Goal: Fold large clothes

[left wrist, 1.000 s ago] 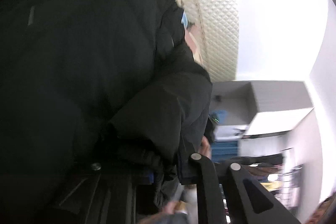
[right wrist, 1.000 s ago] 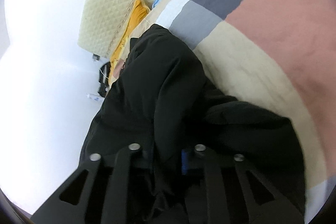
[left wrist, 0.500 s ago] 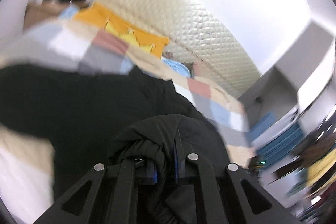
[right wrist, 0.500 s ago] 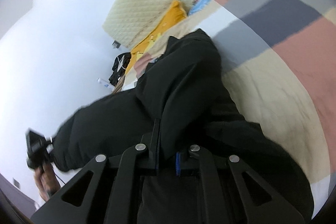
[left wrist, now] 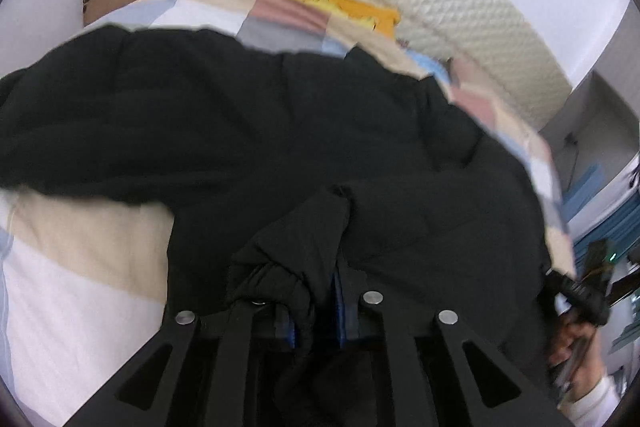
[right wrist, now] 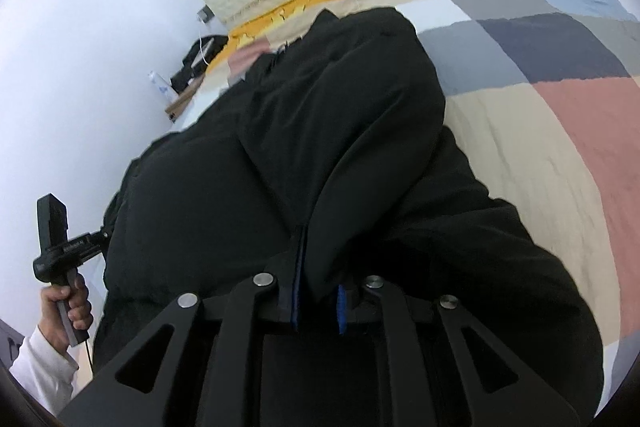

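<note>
Two tongs (left wrist: 314, 311) (right wrist: 318, 301), angled downward, each clamped on black jacket (left wrist: 280, 131) fabric over the bed (right wrist: 560, 115).

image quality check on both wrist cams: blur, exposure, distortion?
Left wrist view: strong fisheye bend and dark corner vignette; the black puffy jacket is underexposed with smeared edges, and the hand at the right rim is motion-blurred. Right wrist view: sharper; the patchwork quilt shows clear seams, the white wall is nearly blown out, and the jacket folds stay almost featureless black.
</note>
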### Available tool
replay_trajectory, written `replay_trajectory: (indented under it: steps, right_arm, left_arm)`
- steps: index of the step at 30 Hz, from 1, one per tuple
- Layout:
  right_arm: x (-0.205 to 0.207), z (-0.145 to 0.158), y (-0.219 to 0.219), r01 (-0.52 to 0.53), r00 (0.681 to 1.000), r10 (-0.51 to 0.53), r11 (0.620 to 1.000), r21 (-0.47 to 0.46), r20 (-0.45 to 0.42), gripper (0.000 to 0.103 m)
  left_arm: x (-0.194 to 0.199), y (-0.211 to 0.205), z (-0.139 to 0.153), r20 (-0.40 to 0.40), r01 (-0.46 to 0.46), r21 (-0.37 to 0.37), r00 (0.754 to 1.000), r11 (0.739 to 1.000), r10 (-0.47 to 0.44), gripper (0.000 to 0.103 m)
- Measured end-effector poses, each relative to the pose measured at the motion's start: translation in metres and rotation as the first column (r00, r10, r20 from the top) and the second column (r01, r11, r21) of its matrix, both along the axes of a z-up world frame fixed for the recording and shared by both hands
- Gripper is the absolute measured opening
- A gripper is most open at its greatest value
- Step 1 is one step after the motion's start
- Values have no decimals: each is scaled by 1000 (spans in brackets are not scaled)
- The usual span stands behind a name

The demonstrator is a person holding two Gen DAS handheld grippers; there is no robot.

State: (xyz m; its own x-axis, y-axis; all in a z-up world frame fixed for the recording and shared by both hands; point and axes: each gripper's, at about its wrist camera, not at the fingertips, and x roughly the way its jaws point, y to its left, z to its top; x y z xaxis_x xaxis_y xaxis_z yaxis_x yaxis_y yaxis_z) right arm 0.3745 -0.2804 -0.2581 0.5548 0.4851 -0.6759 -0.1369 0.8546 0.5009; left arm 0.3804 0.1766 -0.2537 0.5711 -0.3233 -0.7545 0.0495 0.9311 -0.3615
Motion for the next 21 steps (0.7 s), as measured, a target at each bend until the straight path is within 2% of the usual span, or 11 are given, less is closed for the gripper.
replay_trajectory:
  steps: [2, 5, 7, 9, 12, 15, 17, 18, 20, 21]
  right_arm:
    - [1, -4, -1, 3, 1000, -3, 1000, -1, -10, 16]
    - [-2, 1, -1, 17, 1000, -17, 1000, -12, -6, 20]
    - [-9, 9, 1, 21, 1000, -21, 997, -73, 4, 23]
    - [-13, 18, 9, 18, 1000, -16, 990, -142, 14, 39]
    - [-29, 33, 16, 16, 999, -7, 978, -206, 43, 45]
    - [-48, 50, 18, 33, 998, -21, 979, -199, 63, 45]
    - [-63, 67, 19, 47, 995, -30, 979, -197, 91, 45]
    - [-73, 78, 21, 52, 993, -28, 977, -208, 115, 45]
    - [-89, 98, 24, 59, 988, -25, 973, -223, 154, 45]
    - [-97, 106, 25, 63, 985, -23, 971, -230, 171, 45]
  left_arm:
    - [-7, -3, -6, 11, -12, 17, 1000, 1000, 12, 17]
    - [-17, -9, 2, 41, -59, 18, 997, 998, 58, 17]
    - [-23, -15, 15, 67, -64, 50, 996, 997, 61, 18]
    - [-29, -20, 24, 49, -67, 97, 997, 993, 63, 22]
    - [-40, -21, 34, 29, -79, 109, 997, 991, 76, 24]
    - [-63, -22, 47, 31, -114, 127, 993, 985, 111, 33]
    - [-75, -24, 56, 38, -132, 143, 991, 981, 128, 45]
    - [-86, -25, 64, 55, -151, 167, 988, 974, 144, 50]
    - [-104, -26, 78, 108, -188, 207, 980, 960, 169, 66]
    - [-117, -28, 88, 142, -206, 230, 974, 951, 176, 68]
